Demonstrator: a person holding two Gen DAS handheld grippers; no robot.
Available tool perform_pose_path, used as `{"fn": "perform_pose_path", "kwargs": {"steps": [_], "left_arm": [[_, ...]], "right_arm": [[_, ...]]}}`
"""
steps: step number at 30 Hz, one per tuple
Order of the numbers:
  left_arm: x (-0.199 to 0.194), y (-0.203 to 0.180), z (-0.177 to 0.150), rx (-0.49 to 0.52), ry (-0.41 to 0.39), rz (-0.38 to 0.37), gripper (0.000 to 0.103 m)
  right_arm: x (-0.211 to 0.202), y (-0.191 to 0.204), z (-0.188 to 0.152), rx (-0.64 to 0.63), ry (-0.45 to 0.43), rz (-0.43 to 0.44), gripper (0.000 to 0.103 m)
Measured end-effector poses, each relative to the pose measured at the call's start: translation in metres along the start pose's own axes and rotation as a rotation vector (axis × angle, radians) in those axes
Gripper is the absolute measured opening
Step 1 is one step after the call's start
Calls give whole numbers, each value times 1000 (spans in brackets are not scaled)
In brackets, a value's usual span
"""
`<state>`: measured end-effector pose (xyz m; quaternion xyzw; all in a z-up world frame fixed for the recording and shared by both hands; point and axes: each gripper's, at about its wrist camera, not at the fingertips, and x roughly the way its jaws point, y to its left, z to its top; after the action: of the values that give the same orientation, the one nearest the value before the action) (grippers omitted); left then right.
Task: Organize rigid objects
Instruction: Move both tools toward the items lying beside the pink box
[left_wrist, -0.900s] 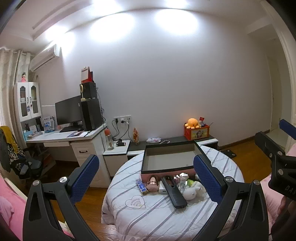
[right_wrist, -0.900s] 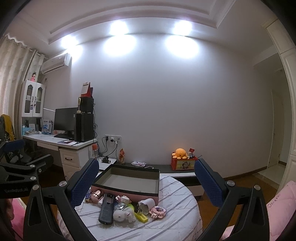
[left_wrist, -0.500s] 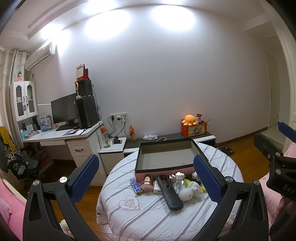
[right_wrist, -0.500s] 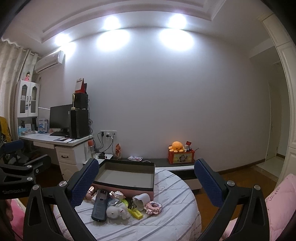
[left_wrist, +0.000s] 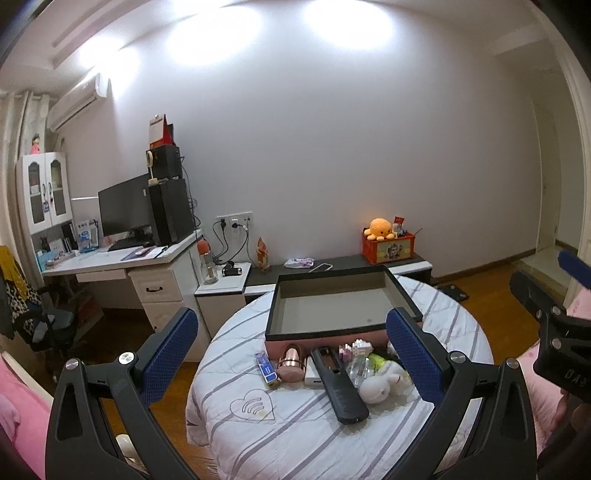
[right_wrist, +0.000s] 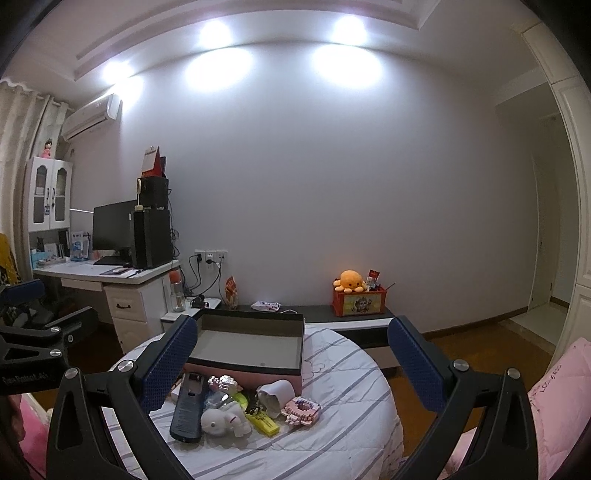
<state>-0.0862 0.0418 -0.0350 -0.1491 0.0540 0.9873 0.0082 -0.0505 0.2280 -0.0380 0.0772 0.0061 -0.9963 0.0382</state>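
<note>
The left tool (left_wrist: 291, 347) hangs above the near edge of a round worktop (left_wrist: 295, 435) covered with a striped white cloth, its two blue-padded fingers spread wide with nothing between them. The right tool (right_wrist: 291, 354) is likewise spread wide and empty, held above the same worktop from the other side; it shows at the right edge of the left wrist view, and the left tool shows at the left edge of the right wrist view.

On the worktop sits a shallow box (left_wrist: 338, 306) with a dark rim and pink outer wall, its inside bare. The clutter lies in a row against the box's near wall, below and ahead of both tools, touching neither. In the left view, from left to right, lie a small blue packet (left_wrist: 266, 369), a rose-gold cylinder (left_wrist: 290, 366) on its side, a small white block (left_wrist: 313, 373), a long black remote (left_wrist: 338, 387) pointing toward the camera, some clear and pink small pieces (left_wrist: 356, 356), and a white plush toy (left_wrist: 380, 382) just beside the left tool's right finger (left_wrist: 413, 358).

The right view adds a white cup (right_wrist: 276, 393) tipped on its side, a yellow flat item (right_wrist: 263, 421) and a pink block-built toy (right_wrist: 300, 408), all lying between the right tool's two fingers in the frame. The remote (right_wrist: 189, 408) sits close to the right tool's left finger (right_wrist: 168, 365).
</note>
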Motion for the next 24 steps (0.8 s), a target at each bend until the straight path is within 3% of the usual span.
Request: {"fn": "perform_pose_path", "kwargs": {"steps": [12,24], "left_arm": [[36,8,-3,-32,27,3,103],[112,38,-48,-57,260,81,103]], "right_arm": [[33,-4,-4,9,26,-13,103],[102,0,-54,-38,224,-4,103]]}}
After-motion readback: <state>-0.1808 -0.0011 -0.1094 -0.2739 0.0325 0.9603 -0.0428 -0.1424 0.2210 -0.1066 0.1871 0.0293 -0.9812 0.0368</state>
